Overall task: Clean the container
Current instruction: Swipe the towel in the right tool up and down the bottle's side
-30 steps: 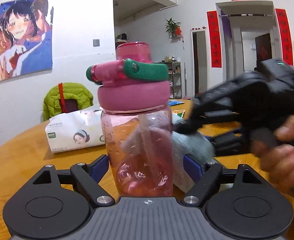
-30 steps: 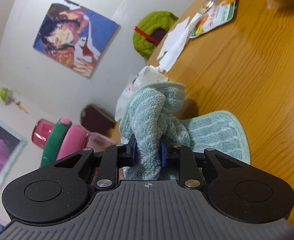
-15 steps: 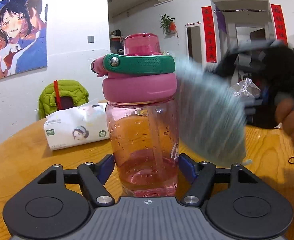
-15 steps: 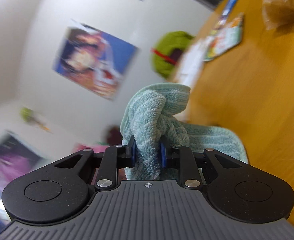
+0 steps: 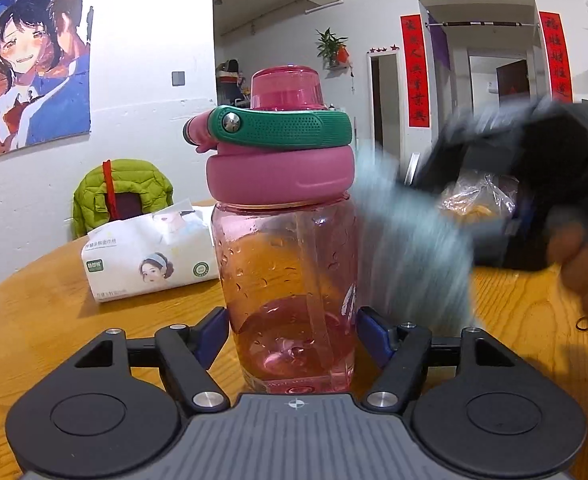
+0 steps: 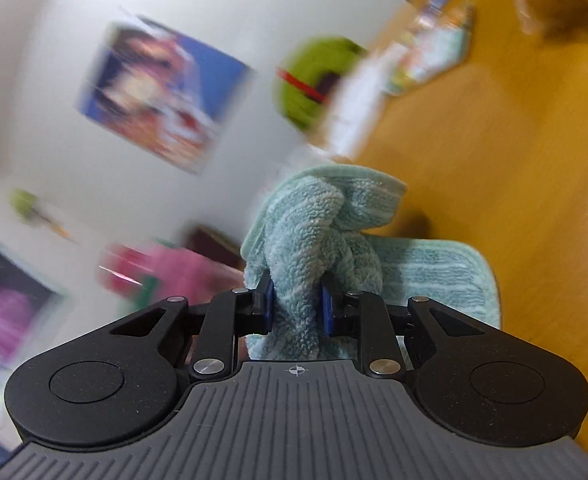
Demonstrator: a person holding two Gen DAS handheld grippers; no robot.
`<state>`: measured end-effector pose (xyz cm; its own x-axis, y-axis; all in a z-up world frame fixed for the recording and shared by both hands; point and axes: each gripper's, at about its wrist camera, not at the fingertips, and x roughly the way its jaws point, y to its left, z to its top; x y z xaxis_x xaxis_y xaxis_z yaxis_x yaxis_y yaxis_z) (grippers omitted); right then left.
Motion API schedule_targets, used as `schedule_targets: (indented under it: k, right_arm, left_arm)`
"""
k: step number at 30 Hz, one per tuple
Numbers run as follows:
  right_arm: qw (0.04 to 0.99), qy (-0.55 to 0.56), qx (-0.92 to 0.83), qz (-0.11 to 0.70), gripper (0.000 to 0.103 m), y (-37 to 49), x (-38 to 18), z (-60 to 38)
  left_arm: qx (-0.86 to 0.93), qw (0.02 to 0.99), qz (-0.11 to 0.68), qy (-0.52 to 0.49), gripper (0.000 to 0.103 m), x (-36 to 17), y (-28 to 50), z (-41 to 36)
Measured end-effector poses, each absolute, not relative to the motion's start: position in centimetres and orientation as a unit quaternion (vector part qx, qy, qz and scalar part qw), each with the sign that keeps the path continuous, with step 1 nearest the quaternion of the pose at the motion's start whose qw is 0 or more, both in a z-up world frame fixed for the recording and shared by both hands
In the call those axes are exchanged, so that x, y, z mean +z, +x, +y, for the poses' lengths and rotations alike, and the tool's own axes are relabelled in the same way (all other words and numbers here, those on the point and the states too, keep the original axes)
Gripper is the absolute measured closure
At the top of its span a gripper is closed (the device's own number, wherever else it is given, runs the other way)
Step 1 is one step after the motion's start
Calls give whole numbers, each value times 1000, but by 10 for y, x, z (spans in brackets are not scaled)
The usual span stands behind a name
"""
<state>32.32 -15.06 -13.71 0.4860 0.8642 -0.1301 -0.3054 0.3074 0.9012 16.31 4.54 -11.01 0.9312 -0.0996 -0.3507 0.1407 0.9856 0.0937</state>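
A clear pink water bottle (image 5: 290, 272) with a pink lid and green handle stands upright between the blue pads of my left gripper (image 5: 292, 338), which is shut on its lower body. My right gripper (image 6: 297, 305) is shut on a bunched teal cloth (image 6: 313, 240). In the left wrist view the cloth (image 5: 409, 248) hangs motion-blurred against the bottle's right side, below the blurred right gripper (image 5: 533, 168). In the right wrist view the bottle (image 6: 166, 276) is a pink blur at lower left.
A round wooden table (image 5: 54, 304) holds a tissue pack (image 5: 150, 256) behind the bottle on the left and a clear plastic bag (image 5: 477, 200) at the right. A chair with a green jacket (image 5: 122, 192) stands behind the table. Leaflets (image 6: 429, 52) lie farther along the table.
The right gripper with the cloth rose from low behind the bottle to its right side and keeps moving, blurred. The bottle turned upright in the left gripper; its handle swung round.
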Motion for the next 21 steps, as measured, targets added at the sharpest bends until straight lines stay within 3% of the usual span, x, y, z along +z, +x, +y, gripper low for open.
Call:
schedule_targets:
  k: [2,9,10,15,21]
  right_arm:
    - [718,474,421,286,80,320,-133,-157]
    - [760,357,334,428,79,337,-153,-127]
    - [766,359,336,415,79,334,-149,-130]
    - [773,412,348,333,79,335,-139,-145]
    - [725,432,387,373,79,355,-151,-124]
  left_arm:
    - [-60,981,175,62,35,-110,163,44]
    - [-46,981,183,52,31,-108,161,45]
    - [-33,981,185,47,26,-107,159,44]
    - [-9,985,172,28,25,-97,144,35]
    - [-27,984,161,67,26,-105,150,29]
